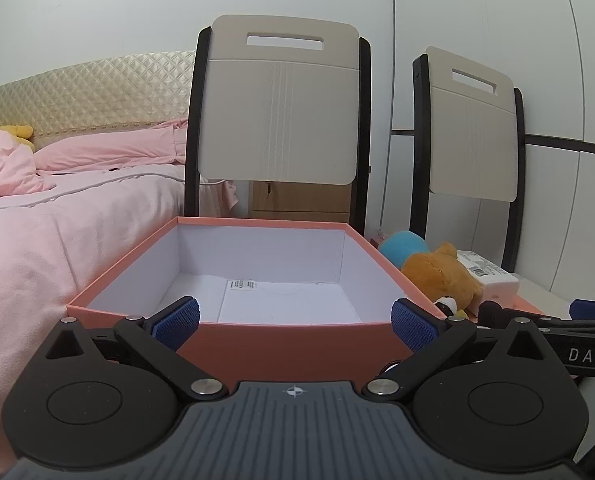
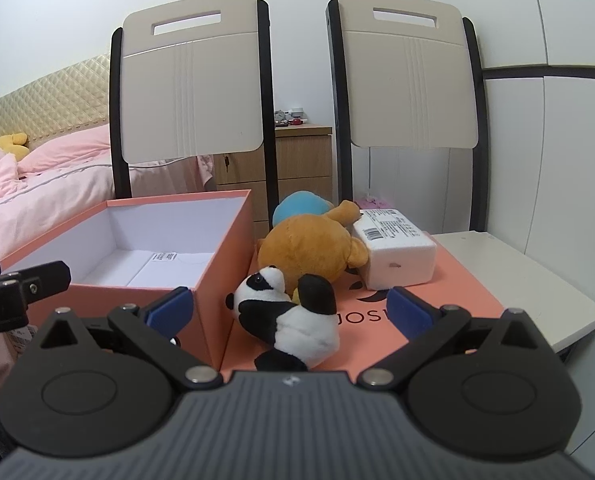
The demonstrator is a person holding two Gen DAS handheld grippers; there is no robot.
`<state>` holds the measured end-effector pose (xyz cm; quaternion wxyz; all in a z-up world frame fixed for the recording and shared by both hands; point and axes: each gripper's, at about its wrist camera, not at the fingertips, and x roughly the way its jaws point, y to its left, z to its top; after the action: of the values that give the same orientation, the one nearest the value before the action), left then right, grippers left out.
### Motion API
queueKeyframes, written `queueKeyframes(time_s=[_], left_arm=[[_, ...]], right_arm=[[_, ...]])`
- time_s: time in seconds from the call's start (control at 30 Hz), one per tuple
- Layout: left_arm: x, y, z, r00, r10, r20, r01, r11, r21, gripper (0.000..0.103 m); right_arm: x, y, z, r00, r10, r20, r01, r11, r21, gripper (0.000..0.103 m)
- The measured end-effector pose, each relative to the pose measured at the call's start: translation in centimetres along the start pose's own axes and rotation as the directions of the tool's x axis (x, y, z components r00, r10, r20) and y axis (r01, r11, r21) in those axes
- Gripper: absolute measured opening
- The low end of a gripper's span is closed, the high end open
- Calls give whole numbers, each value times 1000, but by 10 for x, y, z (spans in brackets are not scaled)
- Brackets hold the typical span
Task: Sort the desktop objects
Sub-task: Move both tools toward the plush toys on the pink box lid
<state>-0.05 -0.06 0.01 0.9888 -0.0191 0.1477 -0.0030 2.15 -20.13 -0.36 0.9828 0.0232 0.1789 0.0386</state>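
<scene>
An open salmon-pink box (image 1: 233,328) (image 2: 97,300) with a white inside holds only a small paper label. My left gripper (image 1: 295,320) is open in front of the box's near wall, nothing between its blue pads. To the box's right, on a salmon lid (image 2: 457,292), lie a panda plush (image 2: 293,320), a brown bear plush (image 2: 309,252) (image 1: 437,276), a blue plush (image 2: 297,208) (image 1: 403,242) and a white labelled block (image 2: 397,252) (image 1: 489,276). My right gripper (image 2: 289,310) is open, its jaws wide on either side of the panda without touching it.
Two chairs (image 2: 193,88) (image 2: 409,76) with beige backs stand right behind the box and toys. A bed with pink bedding (image 1: 57,216) lies to the left, a wooden drawer unit (image 2: 303,160) behind. The lid rests on a white seat surface (image 2: 537,280) with its edge at right.
</scene>
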Motion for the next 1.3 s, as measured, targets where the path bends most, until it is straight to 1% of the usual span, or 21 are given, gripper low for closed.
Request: queueKeyframes(time_s=[0.1,0.17,0.23,0.27,0.4,0.6,0.73,0.93,1.07,1.2,1.3], left_arm=[[-3,-3,-1,1000,3,10,-3,1000,8,103],[-5,-5,-1,1000,4,17,-4,1000,14,103],[-8,-7,-2,1000,3,23,-4,1000,17,103],[-8,-7,-1,1000,-2,18,2,1000,20,103],[-3,-9,0,1000,-7,0,7,1000,25,103],[-5,-10,0,1000,-19,13,19,1000,18,103],[-6,-11,-3,1000,-6,19,6,1000,15,103],[-18,-19,-5,999,29,34,-30,1000,8,103],[-26,-25,-6,998,53,44,-53,999,3,103],[-47,-38,-6,995,84,58,-86,996,33,103],[-65,-43,-6,995,79,60,-81,996,22,103]], right_arm=[[0,-2,0,1000,-2,2,2,1000,13,103],[5,-5,1,1000,3,-17,-2,1000,26,103],[5,-2,0,1000,3,-8,-2,1000,19,103],[6,-9,-2,1000,12,-5,-12,999,30,103],[5,-4,-2,1000,23,-4,-23,1000,21,103],[-2,-7,-2,999,41,13,-41,999,24,103],[-3,-9,-1,999,30,10,-31,1000,6,103],[-10,-27,0,999,36,24,-37,998,47,103],[-16,-37,-1,999,28,30,-29,999,43,103],[-26,-48,-3,998,26,58,-29,999,39,103],[-33,-57,-3,997,38,69,-43,997,70,103]])
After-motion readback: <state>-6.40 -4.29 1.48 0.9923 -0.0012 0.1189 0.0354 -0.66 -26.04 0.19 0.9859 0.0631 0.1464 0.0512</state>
